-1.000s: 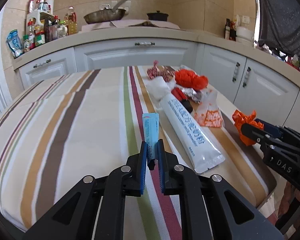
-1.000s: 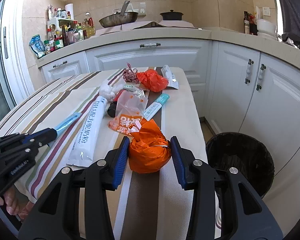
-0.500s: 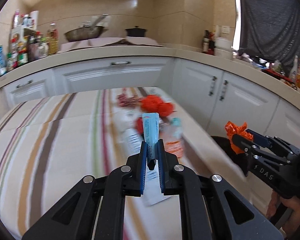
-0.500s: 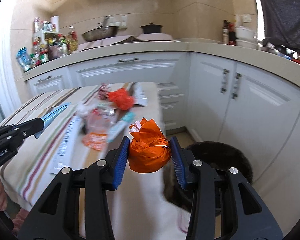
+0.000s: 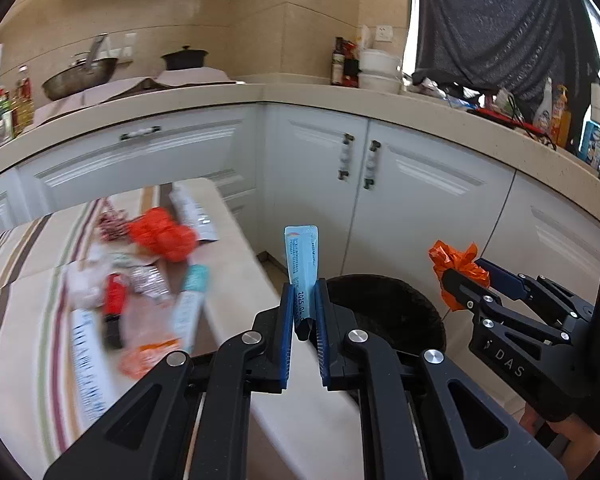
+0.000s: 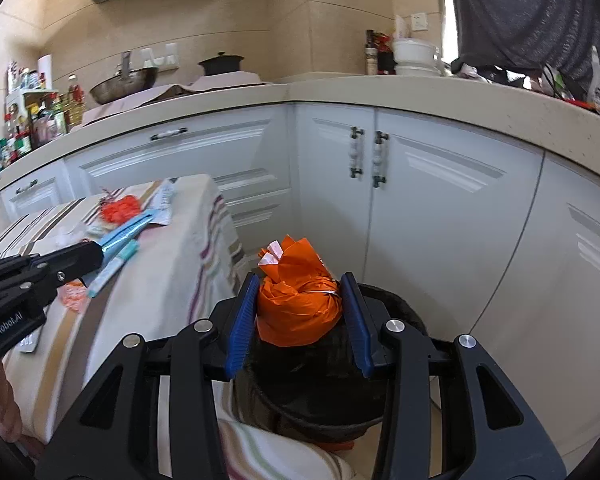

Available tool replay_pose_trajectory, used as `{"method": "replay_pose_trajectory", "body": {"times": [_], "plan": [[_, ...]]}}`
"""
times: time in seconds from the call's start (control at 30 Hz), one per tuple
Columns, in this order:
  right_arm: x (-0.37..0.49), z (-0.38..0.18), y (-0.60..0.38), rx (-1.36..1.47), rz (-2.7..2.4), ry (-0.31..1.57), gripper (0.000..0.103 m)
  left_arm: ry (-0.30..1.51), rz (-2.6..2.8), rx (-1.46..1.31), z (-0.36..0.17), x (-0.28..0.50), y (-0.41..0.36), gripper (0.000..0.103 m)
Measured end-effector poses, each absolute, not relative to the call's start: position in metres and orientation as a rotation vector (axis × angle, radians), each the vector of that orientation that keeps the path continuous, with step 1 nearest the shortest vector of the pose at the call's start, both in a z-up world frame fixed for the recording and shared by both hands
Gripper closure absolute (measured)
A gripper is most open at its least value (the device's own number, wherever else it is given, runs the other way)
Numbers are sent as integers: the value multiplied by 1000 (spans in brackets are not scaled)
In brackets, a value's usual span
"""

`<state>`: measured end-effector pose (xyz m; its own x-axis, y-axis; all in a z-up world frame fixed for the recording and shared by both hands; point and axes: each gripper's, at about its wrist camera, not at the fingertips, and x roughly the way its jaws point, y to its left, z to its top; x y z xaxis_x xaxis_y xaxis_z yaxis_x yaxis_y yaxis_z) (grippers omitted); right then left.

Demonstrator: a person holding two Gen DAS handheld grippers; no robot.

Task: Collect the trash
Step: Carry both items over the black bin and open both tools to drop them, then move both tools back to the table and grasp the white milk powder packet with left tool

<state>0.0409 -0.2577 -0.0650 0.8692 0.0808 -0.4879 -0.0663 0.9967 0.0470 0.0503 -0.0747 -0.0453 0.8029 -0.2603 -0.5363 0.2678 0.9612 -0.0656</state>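
My left gripper (image 5: 303, 300) is shut on a light blue sachet (image 5: 302, 256) that stands upright between its jaws, at the table's right edge beside the black trash bin (image 5: 384, 308). My right gripper (image 6: 300, 304) is shut on a crumpled orange plastic bag (image 6: 298, 304), held directly above the bin (image 6: 316, 392). The right gripper (image 5: 464, 276) with the orange bag (image 5: 454, 264) also shows in the left wrist view, and the left gripper (image 6: 100, 250) with the sachet (image 6: 128, 228) shows in the right wrist view.
The striped tablecloth table (image 5: 28, 320) carries several pieces of trash: a red-orange bag (image 5: 162, 238), a long white packet (image 5: 85, 364), a teal-tipped packet (image 5: 188, 304), a red item (image 5: 114, 300). White cabinets (image 5: 420, 208) stand close behind the bin.
Both grippers have swung right, away from the table, with their loads. The orange bag has gone from beside the table to over the bin. The sachet now sits near the bin's rim.
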Motion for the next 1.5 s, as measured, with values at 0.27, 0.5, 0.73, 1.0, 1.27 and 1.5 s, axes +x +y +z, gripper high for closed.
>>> {"method": "replay_pose_trajectory", "body": {"times": [0.27, 0.5, 0.73, 1.0, 1.27, 1.5], "plan": [[62, -75, -295, 69, 47, 519, 62, 617, -288, 26, -57, 77, -117, 92], [78, -86, -321, 99, 26, 534, 62, 649, -278, 47, -66, 93, -145, 92], [94, -97, -330, 113, 20, 546, 62, 688, -254, 49, -78, 113, -164, 91], [107, -108, -344, 158, -5, 570, 46, 744, -205, 56, -86, 130, -174, 60], [100, -102, -346, 167, -16, 562, 46, 732, -212, 33, -79, 126, -169, 50], [85, -89, -326, 161, 11, 547, 45, 693, -188, 26, -62, 106, -140, 47]]}}
